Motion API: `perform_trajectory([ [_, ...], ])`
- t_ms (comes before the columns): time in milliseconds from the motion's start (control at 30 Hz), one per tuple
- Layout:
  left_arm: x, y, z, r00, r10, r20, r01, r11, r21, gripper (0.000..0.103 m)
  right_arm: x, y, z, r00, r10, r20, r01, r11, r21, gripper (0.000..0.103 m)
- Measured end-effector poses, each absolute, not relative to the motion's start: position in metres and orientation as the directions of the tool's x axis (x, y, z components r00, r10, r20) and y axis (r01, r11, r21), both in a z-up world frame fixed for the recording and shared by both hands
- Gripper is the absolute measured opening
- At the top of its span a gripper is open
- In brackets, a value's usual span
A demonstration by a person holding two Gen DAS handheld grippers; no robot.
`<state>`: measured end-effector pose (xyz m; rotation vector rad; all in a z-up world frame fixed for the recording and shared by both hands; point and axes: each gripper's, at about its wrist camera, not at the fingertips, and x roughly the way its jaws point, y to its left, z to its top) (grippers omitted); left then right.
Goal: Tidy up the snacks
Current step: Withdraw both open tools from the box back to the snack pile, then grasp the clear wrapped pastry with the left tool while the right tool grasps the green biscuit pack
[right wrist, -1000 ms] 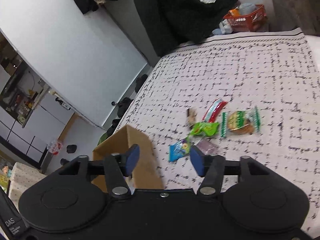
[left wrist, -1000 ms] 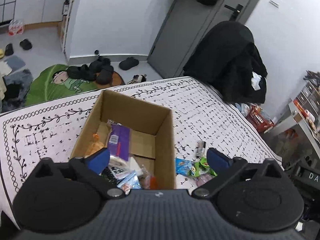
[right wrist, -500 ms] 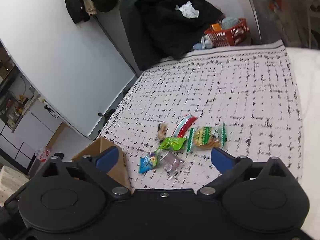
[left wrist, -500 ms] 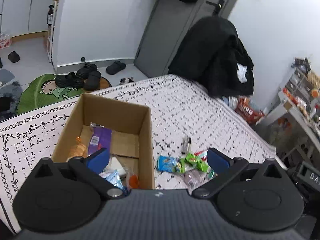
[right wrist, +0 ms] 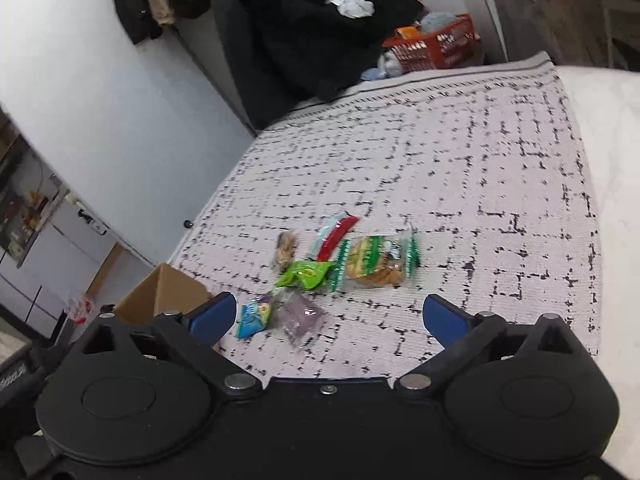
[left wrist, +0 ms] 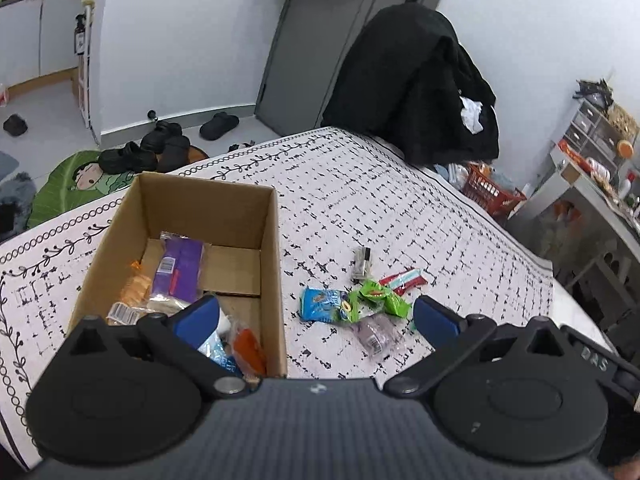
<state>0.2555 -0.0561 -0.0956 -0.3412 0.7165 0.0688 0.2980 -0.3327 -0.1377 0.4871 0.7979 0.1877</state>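
Observation:
An open cardboard box (left wrist: 272, 240) stands on the patterned cloth and holds a purple packet (left wrist: 180, 268) and several other snacks. To its right lie loose snacks: a blue packet (left wrist: 320, 305), a green packet (left wrist: 380, 294), a red-white stick (left wrist: 402, 280) and a clear purple packet (left wrist: 376, 330). My left gripper (left wrist: 316, 318) is open and empty above the box's near right corner. My right gripper (right wrist: 328, 318) is open and empty, near the blue packet (right wrist: 253, 316), clear purple packet (right wrist: 302, 318), green packet (right wrist: 306, 274) and a green-edged cookie pack (right wrist: 374, 262).
A black coat over a chair (left wrist: 416, 88) stands past the table's far edge, with an orange basket (left wrist: 492, 194) beside it. Shoes (left wrist: 144, 152) and a green mat lie on the floor. A shelf (left wrist: 588, 168) stands at the right.
My left gripper swung right, bringing the loose snacks into view. My right gripper opened wide and moved toward the snack pile.

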Motion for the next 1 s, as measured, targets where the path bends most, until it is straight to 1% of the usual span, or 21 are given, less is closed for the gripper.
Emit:
perform_trajectory([
  [133, 0.257, -0.068, -0.093, 0.759, -0.037, -0.65, -0.162, 0.956, -0.244, 0.103, 0.302, -0.339, -0.145, 0.686, 0.343, -0.642, 0.038, 0.864, 0.503, 0.099],
  [300, 0.265, -0.088, -0.091, 0.752, -0.049, -0.657, -0.128, 0.967, -0.218, 0.102, 0.307, -0.349, -0.154, 0.685, 0.341, -0.644, 0.07, 0.849, 0.524, 0.099],
  [433, 0.273, -0.1, -0.094, 0.748, -0.044, -0.663, -0.126, 0.97, -0.207, 0.1, 0.311, -0.357, -0.159, 0.686, 0.328, -0.649, 0.09, 0.847, 0.524, 0.098],
  [533, 0.278, -0.11, -0.097, 0.739, -0.042, -0.672, -0.126, 0.972, -0.199, 0.095, 0.315, -0.364, -0.163, 0.682, 0.321, -0.657, 0.108, 0.844, 0.525, 0.093],
  [700, 0.287, -0.128, -0.105, 0.723, -0.034, -0.689, -0.11, 0.98, -0.163, 0.09, 0.321, -0.369, -0.167, 0.682, 0.329, -0.653, 0.107, 0.838, 0.535, 0.091],
  [800, 0.296, -0.134, -0.113, 0.71, -0.026, -0.703, -0.123, 0.979, -0.16, 0.085, 0.328, -0.371, -0.172, 0.671, 0.331, -0.664, 0.109, 0.841, 0.53, 0.088],
  [867, 0.301, -0.136, -0.118, 0.7, -0.03, -0.714, -0.135, 0.976, -0.174, 0.081, 0.335, -0.374, -0.175, 0.666, 0.332, -0.668, 0.111, 0.842, 0.528, 0.087],
  [1000, 0.309, -0.142, -0.129, 0.688, -0.031, -0.725, -0.152, 0.971, -0.186, 0.077, 0.347, -0.376, -0.179, 0.66, 0.356, -0.662, 0.09, 0.837, 0.54, 0.087],
])
